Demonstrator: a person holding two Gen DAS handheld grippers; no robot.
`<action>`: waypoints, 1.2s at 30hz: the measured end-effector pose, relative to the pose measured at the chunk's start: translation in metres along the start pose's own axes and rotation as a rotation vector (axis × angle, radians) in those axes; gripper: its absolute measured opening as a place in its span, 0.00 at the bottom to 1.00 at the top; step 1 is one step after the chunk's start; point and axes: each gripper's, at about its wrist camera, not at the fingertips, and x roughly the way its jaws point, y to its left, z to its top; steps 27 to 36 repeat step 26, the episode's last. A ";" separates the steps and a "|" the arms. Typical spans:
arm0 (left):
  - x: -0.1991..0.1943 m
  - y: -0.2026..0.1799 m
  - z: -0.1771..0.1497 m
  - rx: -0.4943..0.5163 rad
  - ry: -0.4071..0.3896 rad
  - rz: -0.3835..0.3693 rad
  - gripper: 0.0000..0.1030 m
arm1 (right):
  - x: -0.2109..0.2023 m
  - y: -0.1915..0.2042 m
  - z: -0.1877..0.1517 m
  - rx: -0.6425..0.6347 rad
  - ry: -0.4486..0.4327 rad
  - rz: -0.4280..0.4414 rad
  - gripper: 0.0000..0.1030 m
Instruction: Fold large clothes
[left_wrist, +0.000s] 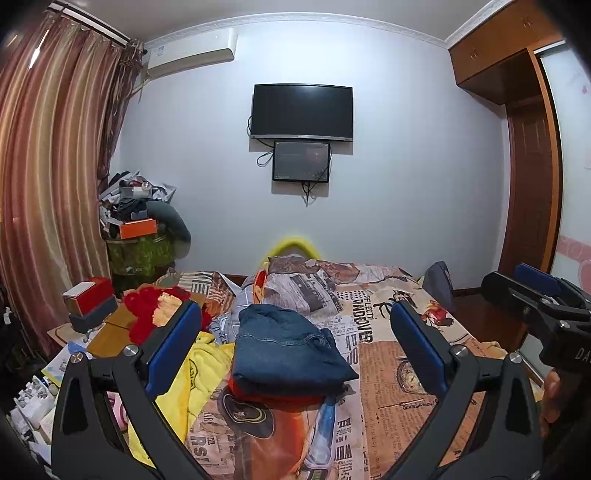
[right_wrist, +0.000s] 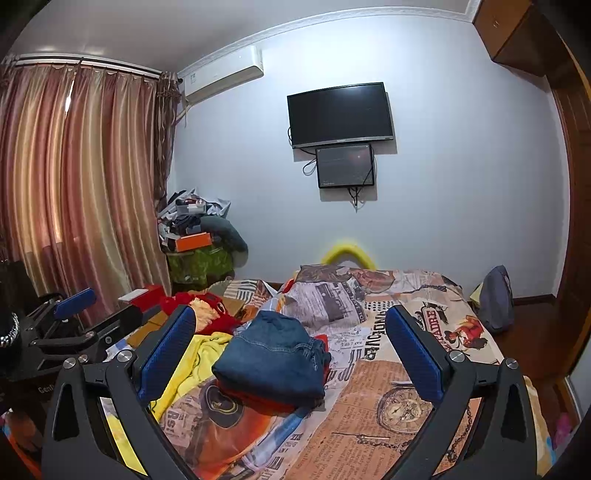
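Note:
A folded pair of blue jeans (left_wrist: 291, 350) lies on a folded red garment (left_wrist: 277, 397) in the middle of the bed; the jeans also show in the right wrist view (right_wrist: 273, 360). A crumpled yellow garment (left_wrist: 195, 373) lies to their left, also in the right wrist view (right_wrist: 195, 360). A red fluffy garment (left_wrist: 147, 314) lies further left. My left gripper (left_wrist: 295, 343) is open and empty, held above the bed facing the stack. My right gripper (right_wrist: 291, 349) is open and empty, also above the bed. The right gripper shows at the right edge of the left wrist view (left_wrist: 546, 302).
The bed has a newspaper-print cover (left_wrist: 399, 369) with a rumpled duvet (left_wrist: 303, 284) at the far end. Boxes (left_wrist: 90, 302) sit left of the bed by the curtain (left_wrist: 48, 184). A cluttered stand (left_wrist: 140, 229) is in the corner. A wardrobe (left_wrist: 532, 184) stands right.

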 end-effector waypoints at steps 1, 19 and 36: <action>0.000 0.000 0.000 0.001 0.000 0.001 1.00 | 0.000 0.000 0.000 0.001 0.000 0.000 0.99; 0.003 0.002 -0.004 -0.028 0.025 -0.012 1.00 | 0.002 0.003 -0.002 0.004 0.004 -0.005 0.99; 0.003 0.004 -0.006 -0.025 0.029 -0.008 1.00 | 0.003 0.003 -0.001 0.005 0.008 -0.002 0.99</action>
